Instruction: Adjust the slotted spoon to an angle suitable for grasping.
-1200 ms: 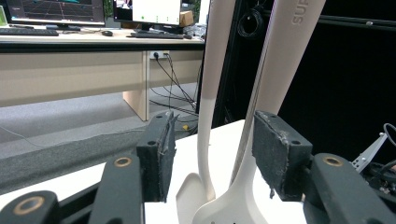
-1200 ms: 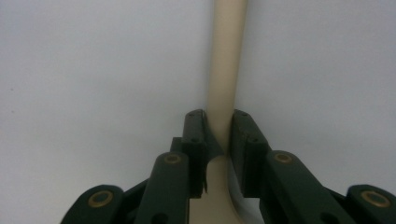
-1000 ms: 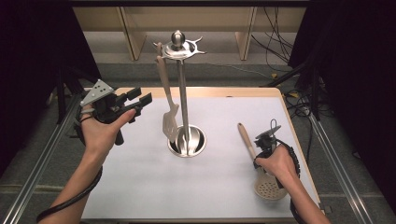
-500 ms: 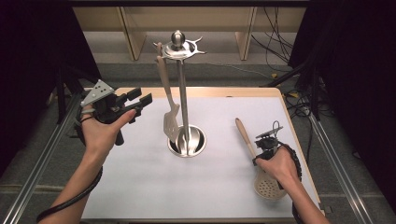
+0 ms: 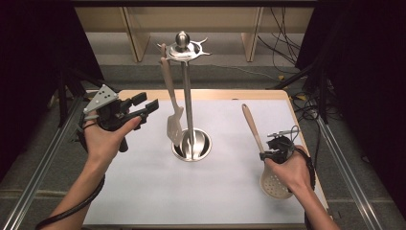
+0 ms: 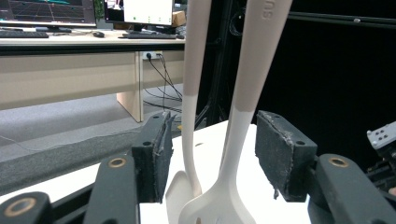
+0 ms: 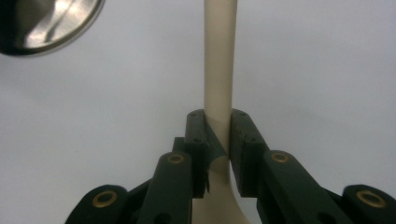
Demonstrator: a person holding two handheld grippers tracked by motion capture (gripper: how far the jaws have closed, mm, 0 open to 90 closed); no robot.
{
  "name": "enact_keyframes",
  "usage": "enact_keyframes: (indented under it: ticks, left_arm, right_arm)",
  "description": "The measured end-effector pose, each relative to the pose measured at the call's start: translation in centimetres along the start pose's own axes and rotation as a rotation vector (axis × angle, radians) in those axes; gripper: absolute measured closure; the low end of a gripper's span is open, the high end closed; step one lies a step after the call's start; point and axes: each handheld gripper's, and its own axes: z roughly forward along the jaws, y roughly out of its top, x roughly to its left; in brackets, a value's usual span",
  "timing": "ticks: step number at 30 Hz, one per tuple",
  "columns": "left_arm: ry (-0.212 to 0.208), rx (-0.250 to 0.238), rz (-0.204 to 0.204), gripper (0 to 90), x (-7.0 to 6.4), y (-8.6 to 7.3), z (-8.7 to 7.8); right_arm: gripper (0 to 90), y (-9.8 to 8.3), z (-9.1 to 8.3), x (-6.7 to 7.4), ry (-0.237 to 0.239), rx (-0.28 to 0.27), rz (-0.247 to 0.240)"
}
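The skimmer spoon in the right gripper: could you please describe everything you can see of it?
The skimmer spoon looks like cream plastic or silicone, with a long tan handle, rounded at the tip, and a round head pierced with small holes. It slants over the white table, handle pointing away from the person, head nearest them. The right gripper is shut on the lower handle, one finger pad on each side, just above the head.

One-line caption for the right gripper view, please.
Right gripper shut on the cream handle of a skimmer spoon above the white table, stand base at upper left.
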Motion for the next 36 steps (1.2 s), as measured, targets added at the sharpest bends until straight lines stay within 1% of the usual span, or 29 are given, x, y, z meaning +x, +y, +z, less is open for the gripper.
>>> enact_keyframes:
  ticks: [1, 2, 3, 6, 7, 8, 9, 11, 13, 15, 17, 18, 19, 20, 21, 22, 23, 24, 26, 27, 28, 29, 30, 31, 32, 33, 34, 35, 36]
  left_arm:
    - [-0.006, 0.001, 0.008, 45.4, -0.2, 0.0, 0.0]
    - [-0.008, 0.002, 0.008, 45.5, -0.3, -0.1, 0.0]
    - [-0.011, 0.002, 0.01, 45.5, -0.5, -0.1, 0.0]
    - [-0.022, 0.005, 0.02, 45.8, -1.0, -0.1, 0.0]
    - [-0.027, 0.004, 0.017, 45.8, -1.2, -0.1, 0.1]
    - [-0.03, 0.005, 0.023, 45.9, -1.4, -0.1, 0.1]
    - [-0.033, 0.006, 0.019, 45.9, -1.6, -0.1, 0.1]
    - [-0.041, 0.005, 0.022, 45.9, -2.0, 0.0, 0.2]
    - [-0.05, 0.009, 0.032, 45.9, -2.4, -0.1, 0.3]
    - [-0.061, 0.015, 0.033, 45.9, -2.7, -0.2, 0.5]
    - [-0.07, 0.022, 0.03, 45.9, -3.1, -0.3, 0.8]
    - [-0.074, 0.024, 0.03, 45.9, -3.3, -0.3, 0.9]
    - [-0.078, 0.027, 0.032, 45.9, -3.4, -0.3, 1.1]
    - [-0.081, 0.029, 0.036, 45.8, -3.6, -0.4, 1.2]
    - [-0.086, 0.032, 0.038, 45.9, -3.7, -0.4, 1.3]
    - [-0.09, 0.035, 0.041, 45.8, -3.9, -0.4, 1.5]
    - [-0.094, 0.038, 0.042, 45.8, -4.1, -0.4, 1.6]
    - [-0.099, 0.039, 0.043, 45.8, -4.3, -0.4, 1.8]
    - [-0.109, 0.041, 0.042, 45.8, -4.7, -0.4, 2.2]
    - [-0.115, 0.045, 0.044, 45.8, -5.0, -0.3, 2.4]
    - [-0.121, 0.046, 0.047, 45.8, -5.1, -0.4, 2.6]
    - [-0.123, 0.052, 0.05, 45.8, -5.3, -0.4, 2.7]
    - [-0.127, 0.056, 0.05, 45.8, -5.5, -0.4, 2.9]
    - [-0.132, 0.058, 0.048, 45.8, -5.7, -0.5, 3.2]
    - [-0.136, 0.063, 0.048, 45.8, -5.8, -0.5, 3.3]
    - [-0.14, 0.068, 0.05, 45.8, -6.0, -0.6, 3.5]
    - [-0.145, 0.07, 0.053, 45.7, -6.1, -0.7, 3.7]
    - [-0.145, 0.07, 0.053, 45.6, -6.1, -0.7, 3.7]
    - [-0.15, 0.077, 0.052, 45.5, -6.3, -0.8, 4.1]
  right_arm:
    - [79.3, 0.1, -0.4, 0.2, 0.007, -0.003, 0.019]
    - [79.3, 0.1, -0.5, 0.2, 0.002, -0.019, 0.007]
    - [79.4, 0.1, -0.7, 0.2, 0.016, -0.034, 0.003]
    - [79.3, 0.1, -1.4, 0.5, 0.01, -0.085, -0.004]
    - [79.4, 0.1, -1.5, 0.5, 0.0, -0.099, -0.02]
    - [79.4, 0.2, -1.9, 0.7, 0.011, -0.119, -0.013]
    - [79.4, 0.2, -2.1, 0.8, 0.03, -0.138, -0.022]
    - [79.4, 0.2, -2.4, 1.0, 0.013, -0.174, -0.036]
    - [79.4, 0.3, -2.7, 1.2, 0.033, -0.206, -0.066]
    - [79.4, 0.3, -3.1, 1.6, 0.044, -0.228, -0.065]
    - [79.3, 0.4, -3.1, 1.8, 0.042, -0.265, -0.087]
    - [79.3, 0.4, -3.2, 2.0, 0.049, -0.264, -0.085]
    - [79.4, 0.5, -3.2, 2.0, 0.048, -0.286, -0.096]
    - [79.4, 0.5, -3.5, 2.3, 0.044, -0.278, -0.08]
    - [79.4, 0.5, -3.6, 2.4, 0.036, -0.295, -0.1]
    - [79.3, 0.5, -3.5, 2.7, 0.052, -0.318, -0.086]
    - [79.4, 0.6, -3.8, 2.7, 0.06, -0.305, -0.089]
    - [79.4, 0.6, -4.0, 2.9, 0.052, -0.314, -0.098]
    - [79.4, 0.6, -4.1, 3.4, 0.074, -0.333, -0.078]
    - [79.4, 0.6, -4.2, 3.6, 0.065, -0.36, -0.078]
    - [79.4, 0.7, -4.3, 3.6, 0.082, -0.36, -0.1]
    - [79.4, 0.7, -4.5, 3.9, 0.072, -0.359, -0.099]
    - [79.4, 0.8, -4.5, 3.9, 0.081, -0.372, -0.116]
    - [79.4, 0.7, -4.8, 4.4, 0.095, -0.354, -0.079]
    - [79.4, 0.8, -4.8, 4.3, 0.084, -0.386, -0.12]
    - [79.4, 0.8, -4.9, 4.4, 0.085, -0.378, -0.124]
    - [79.4, 0.8, -5.0, 4.5, 0.085, -0.389, -0.133]
    - [79.4, 0.8, -4.9, 4.8, 0.109, -0.394, -0.116]
    - [79.4, 0.8, -5.0, 5.1, 0.108, -0.398, -0.105]
